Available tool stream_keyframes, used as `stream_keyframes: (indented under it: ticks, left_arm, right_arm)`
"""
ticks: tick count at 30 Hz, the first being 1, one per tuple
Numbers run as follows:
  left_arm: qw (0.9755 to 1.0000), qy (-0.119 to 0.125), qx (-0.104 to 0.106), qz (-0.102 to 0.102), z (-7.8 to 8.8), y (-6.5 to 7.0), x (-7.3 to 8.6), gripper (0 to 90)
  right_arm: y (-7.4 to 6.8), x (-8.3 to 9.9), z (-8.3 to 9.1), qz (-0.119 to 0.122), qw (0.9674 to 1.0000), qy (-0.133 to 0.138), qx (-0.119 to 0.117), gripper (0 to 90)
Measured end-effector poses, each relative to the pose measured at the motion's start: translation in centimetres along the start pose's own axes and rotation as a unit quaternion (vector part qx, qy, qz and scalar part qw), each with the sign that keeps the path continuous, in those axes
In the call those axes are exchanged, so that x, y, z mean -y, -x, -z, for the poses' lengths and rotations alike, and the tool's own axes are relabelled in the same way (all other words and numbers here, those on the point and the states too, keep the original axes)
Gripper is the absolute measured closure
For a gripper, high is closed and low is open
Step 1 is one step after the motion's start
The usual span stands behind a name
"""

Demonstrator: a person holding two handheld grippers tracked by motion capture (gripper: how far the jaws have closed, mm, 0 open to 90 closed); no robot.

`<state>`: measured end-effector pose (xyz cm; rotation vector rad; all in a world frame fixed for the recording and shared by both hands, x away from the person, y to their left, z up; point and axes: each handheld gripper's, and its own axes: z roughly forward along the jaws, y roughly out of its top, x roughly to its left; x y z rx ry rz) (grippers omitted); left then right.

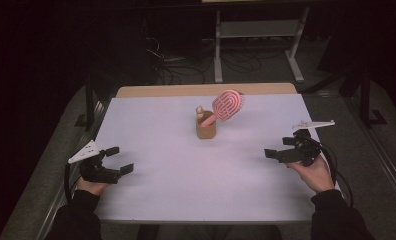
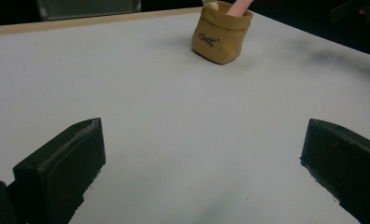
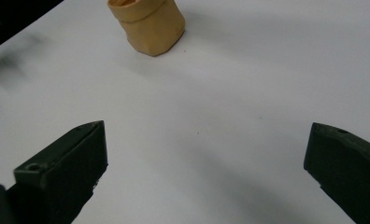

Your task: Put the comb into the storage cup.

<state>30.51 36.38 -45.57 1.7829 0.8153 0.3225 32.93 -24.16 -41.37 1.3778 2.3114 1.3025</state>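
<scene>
A small tan pouch-like holder stands upright near the middle of the white table. A pink paddle hairbrush leans out of it, head up and to the right, beside a pale wooden handle. The holder bears dark lettering in the left gripper view, and the holder sits far ahead in the right gripper view. My left gripper rests at the table's left front, open and empty. My right gripper rests at the right, open and empty, jaws pointing toward the holder.
A wooden strip runs along the table's far edge. Behind it a white frame with legs and loose cables lie on the dark floor. Wide bare tabletop lies between both grippers and the holder.
</scene>
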Motion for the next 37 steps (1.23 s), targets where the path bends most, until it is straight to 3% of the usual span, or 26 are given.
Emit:
stream_keyframes:
  ticks: [10,17,29,37]
  left_arm:
    - [1.0,-0.002,-0.002,0.003,0.0,0.0,0.0,0.0]
    - [1.0,-0.004,-0.002,0.004,0.0,0.0,0.1,0.0]
    - [1.0,0.001,-0.004,0.008,0.2,0.0,0.1,0.0]
    - [1.0,-0.001,-0.001,0.006,0.1,0.0,0.1,0.0]
  right_arm:
    - [-0.2,2.5,0.4,0.013,0.9998,0.01,0.008,0.0]
    - [-0.4,4.3,1.0,0.022,0.9992,0.031,0.016,0.0]
    - [-0.5,6.3,1.9,0.037,0.9973,0.06,0.022,0.0]
    - [-0.7,7.2,2.1,0.048,0.9969,0.058,0.024,0.0]
